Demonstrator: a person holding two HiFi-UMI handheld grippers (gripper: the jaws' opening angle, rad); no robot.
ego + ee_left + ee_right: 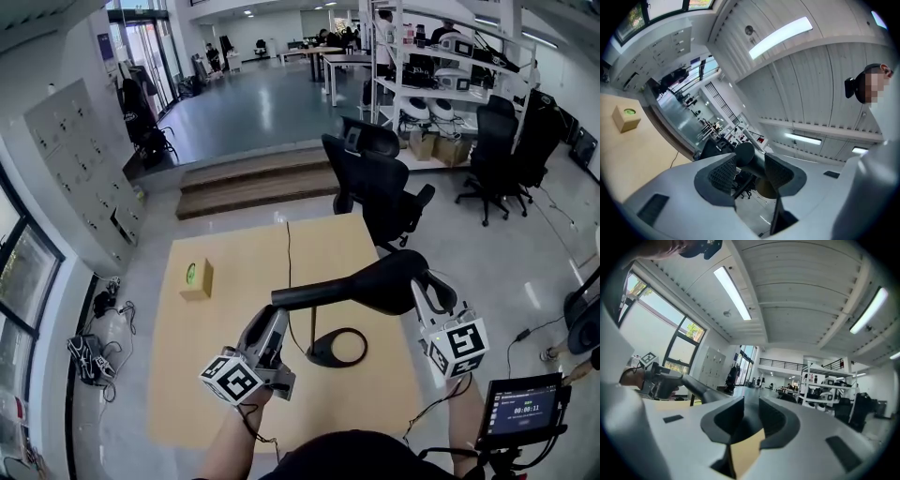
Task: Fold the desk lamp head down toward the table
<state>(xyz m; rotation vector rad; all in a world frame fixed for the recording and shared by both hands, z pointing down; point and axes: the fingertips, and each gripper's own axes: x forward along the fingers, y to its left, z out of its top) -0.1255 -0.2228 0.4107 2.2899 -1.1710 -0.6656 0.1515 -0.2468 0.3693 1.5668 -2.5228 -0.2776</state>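
Observation:
A black desk lamp stands on the wooden table (187,375) on a ring base (337,348) with a thin stem (312,328). Its long bar and wide head (389,278) lie roughly level above the base. My left gripper (277,317) is shut on the bar's narrow left end, which shows as a dark cylinder (746,157) between the jaws. My right gripper (429,292) is shut on the right edge of the lamp head (749,416). From there the bar (701,389) runs left toward the left gripper (658,380).
A small cardboard box (197,278) with a green spot sits on the table's left side; it also appears as the box (626,117) in the left gripper view. A cable (288,267) crosses the tabletop. Black office chairs (380,187) stand past the far edge. A small screen (520,410) hangs at lower right.

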